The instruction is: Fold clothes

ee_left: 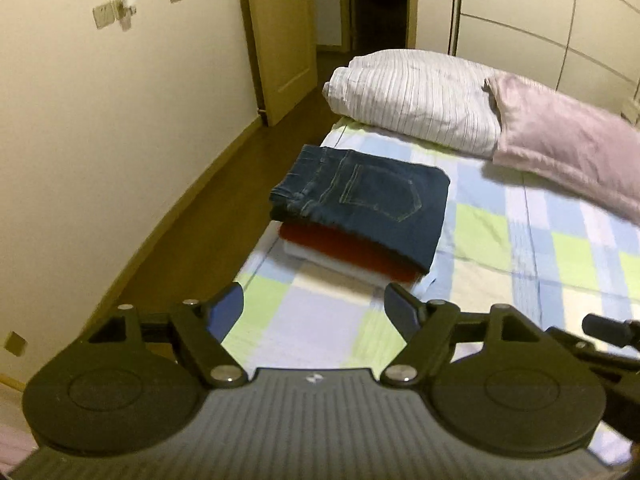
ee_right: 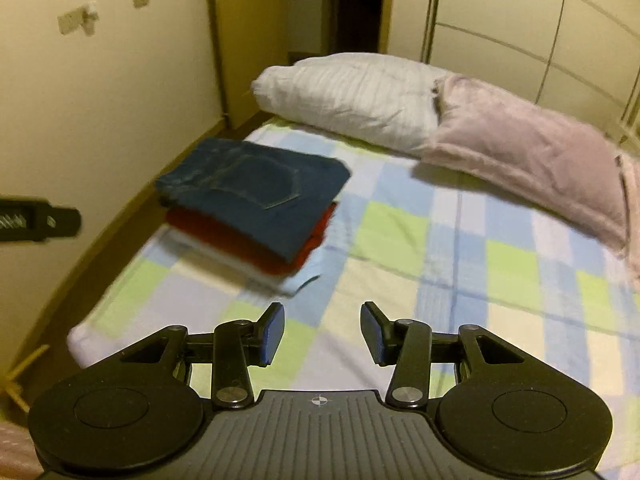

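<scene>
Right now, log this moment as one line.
left gripper: open, empty | right gripper: open, empty | jeans: folded, topping stack | bed

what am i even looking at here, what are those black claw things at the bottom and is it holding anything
Those are two hand-held grippers, one in each of a person's hands, each with a camera looking forward along its two fingers. One picture is from the left gripper, the other from the right gripper. Both stand open with nothing between the fingers, so nothing is held. Below them is a bed with a checked sheet. On it lies a stack of folded clothes: blue jeans on top, a red garment under them, something white at the bottom. At the far end lie a striped white pillow and a pink pillow.
</scene>
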`<action>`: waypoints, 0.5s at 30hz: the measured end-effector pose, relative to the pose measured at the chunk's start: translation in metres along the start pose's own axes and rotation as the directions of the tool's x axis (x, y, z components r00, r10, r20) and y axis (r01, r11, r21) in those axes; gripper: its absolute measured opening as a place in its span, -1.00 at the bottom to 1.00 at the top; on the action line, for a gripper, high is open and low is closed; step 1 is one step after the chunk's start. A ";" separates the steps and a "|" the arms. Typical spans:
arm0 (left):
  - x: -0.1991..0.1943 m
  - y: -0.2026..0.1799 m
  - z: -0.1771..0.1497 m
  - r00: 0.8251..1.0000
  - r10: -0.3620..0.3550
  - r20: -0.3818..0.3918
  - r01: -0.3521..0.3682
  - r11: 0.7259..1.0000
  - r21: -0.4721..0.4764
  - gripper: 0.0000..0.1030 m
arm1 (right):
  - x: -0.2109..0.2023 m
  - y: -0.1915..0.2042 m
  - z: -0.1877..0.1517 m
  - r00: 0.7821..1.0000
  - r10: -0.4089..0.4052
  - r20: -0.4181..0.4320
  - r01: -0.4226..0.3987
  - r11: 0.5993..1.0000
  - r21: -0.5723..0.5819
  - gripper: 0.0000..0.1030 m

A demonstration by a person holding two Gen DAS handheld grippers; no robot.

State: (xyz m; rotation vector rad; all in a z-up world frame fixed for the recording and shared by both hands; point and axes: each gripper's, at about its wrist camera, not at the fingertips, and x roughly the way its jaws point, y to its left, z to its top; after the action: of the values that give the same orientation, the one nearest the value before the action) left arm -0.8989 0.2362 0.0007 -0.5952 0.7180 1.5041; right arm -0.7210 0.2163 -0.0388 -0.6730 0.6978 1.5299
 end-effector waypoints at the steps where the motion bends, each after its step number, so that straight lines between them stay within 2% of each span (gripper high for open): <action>1: -0.005 0.001 -0.002 1.000 -0.002 0.000 0.002 1.000 0.004 0.45 | -0.006 -0.001 -0.002 1.000 0.017 -0.003 -0.017 1.000 0.018 -0.11; 7: -0.026 0.010 -0.009 1.000 -0.029 -0.001 0.029 0.998 0.051 0.45 | -0.020 0.002 -0.007 0.998 0.045 -0.046 -0.039 0.991 0.126 -0.11; 15: -0.013 0.036 -0.013 0.995 -0.084 -0.046 0.089 0.988 0.128 0.45 | -0.016 0.037 -0.014 0.996 0.039 -0.084 -0.022 0.980 0.197 -0.11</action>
State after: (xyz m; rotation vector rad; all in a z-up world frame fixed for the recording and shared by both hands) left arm -0.9346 0.2174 0.0047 -0.5525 0.8047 1.3577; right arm -0.7569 0.1930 -0.0337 -0.5851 0.9167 1.4430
